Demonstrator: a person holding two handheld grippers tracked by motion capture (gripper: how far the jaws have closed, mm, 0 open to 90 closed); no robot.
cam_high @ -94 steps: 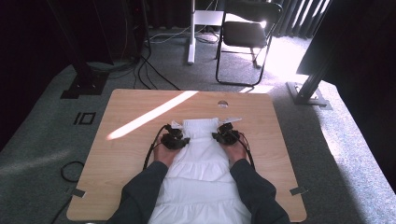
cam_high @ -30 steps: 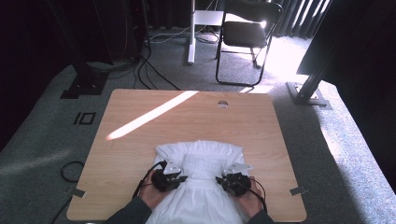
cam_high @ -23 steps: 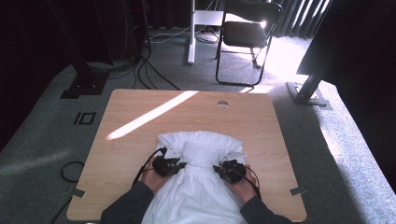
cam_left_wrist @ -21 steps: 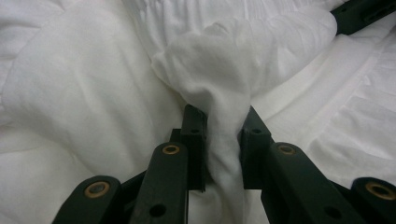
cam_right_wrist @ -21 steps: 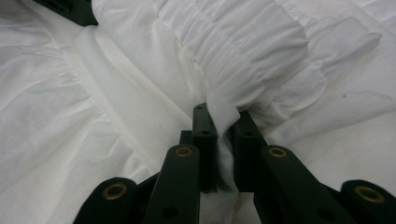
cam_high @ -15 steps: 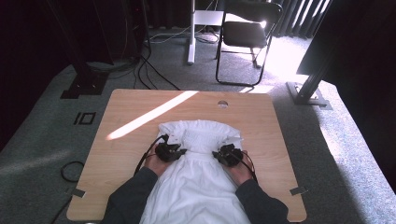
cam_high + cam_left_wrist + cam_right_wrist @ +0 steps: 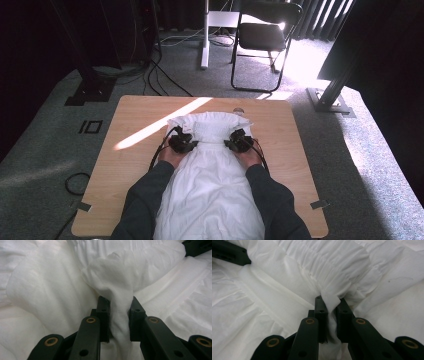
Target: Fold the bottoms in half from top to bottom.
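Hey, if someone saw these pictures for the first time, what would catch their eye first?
A white garment spread down the middle of the wooden table, running off its near edge. Next, the left gripper and right gripper, side by side near the garment's far end, each shut on a bunched fold of cloth. A bright streak of sunlight slants across the table's left half.

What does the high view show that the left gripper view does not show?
The high view gives the wooden table, the black chair beyond it, both sleeves, and the right gripper on the garment. The left gripper view gives the left gripper close up: its pads pinch a bunched fold. Both show the white garment with its gathered band.
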